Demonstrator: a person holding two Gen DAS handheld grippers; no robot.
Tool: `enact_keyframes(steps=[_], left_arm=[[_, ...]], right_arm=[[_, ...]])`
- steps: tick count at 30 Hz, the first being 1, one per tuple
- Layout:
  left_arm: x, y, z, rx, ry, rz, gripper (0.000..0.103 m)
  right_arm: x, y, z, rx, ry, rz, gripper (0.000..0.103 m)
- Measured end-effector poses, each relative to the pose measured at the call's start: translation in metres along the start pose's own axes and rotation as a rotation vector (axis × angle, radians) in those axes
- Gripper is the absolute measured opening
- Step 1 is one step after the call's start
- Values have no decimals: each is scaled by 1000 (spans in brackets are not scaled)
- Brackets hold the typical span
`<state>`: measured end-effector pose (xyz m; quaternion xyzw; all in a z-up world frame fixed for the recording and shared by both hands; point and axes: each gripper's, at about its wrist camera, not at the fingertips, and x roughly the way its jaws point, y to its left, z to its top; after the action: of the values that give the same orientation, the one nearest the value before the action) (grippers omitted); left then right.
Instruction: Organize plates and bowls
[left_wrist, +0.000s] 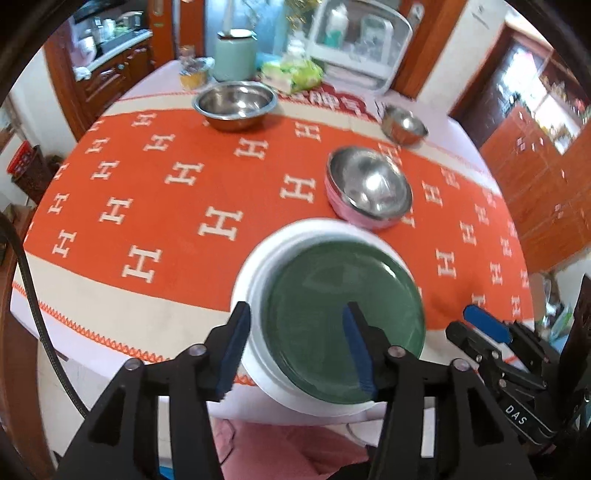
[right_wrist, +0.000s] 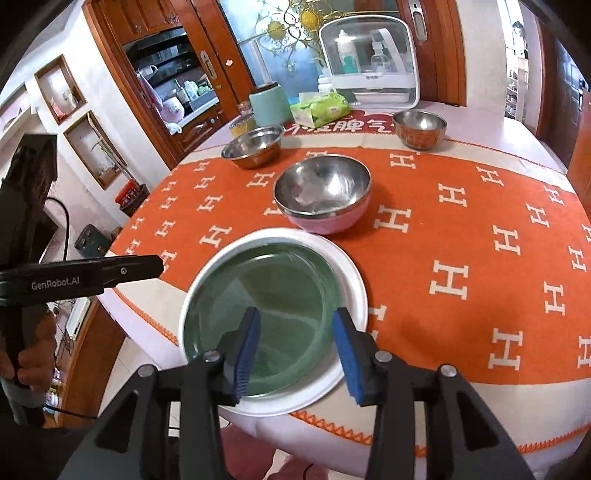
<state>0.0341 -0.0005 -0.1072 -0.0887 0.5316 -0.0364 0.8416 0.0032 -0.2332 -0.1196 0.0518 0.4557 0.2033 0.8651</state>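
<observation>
Tilting steeply down, both hand-held grippers, left (left_wrist: 295, 332) and right (right_wrist: 295, 343), are hanging part-open, empty, over a glossy round green plate (right_wrist: 273, 314) at the bench's (right_wrist: 461, 280) near edge.

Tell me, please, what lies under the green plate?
The green plate sits in a larger white plate. Only the white rim shows; its middle, and anything beneath, is covered.

Table (right_wrist: 517, 122) under orange cloth (right_wrist: 461, 295) (bowls (right_wrist: 321, 192), plates (right_wrist: 273, 317) atop).
</observation>
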Motion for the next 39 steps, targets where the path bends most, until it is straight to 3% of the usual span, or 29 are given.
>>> enact_keyframes(steps=[4, 7, 10, 15, 28, 39], left_arm=[[-18, 22, 0, -68, -84, -18, 62], [-29, 37, 2, -78, -140, -2, 74], [-40, 53, 8, -72, -182, 14, 80], [-53, 84, 23, -67, -212, 17, 82], [-66, 161, 76, 5, -204, 0, 86], [-55, 211, 141, 91, -184, 5, 86]], right_arm=[[-5, 6, 9, 39, -40, 4, 47], [-8, 13, 17, 66, -77, 2, 53], [-7, 22, 25, 103, -115, 2, 59], [1, 40, 38, 145, -159, -21, 60], [47, 104, 82, 193, -246, -68, 71], [93, 154, 129, 165, -305, -139, 71]])
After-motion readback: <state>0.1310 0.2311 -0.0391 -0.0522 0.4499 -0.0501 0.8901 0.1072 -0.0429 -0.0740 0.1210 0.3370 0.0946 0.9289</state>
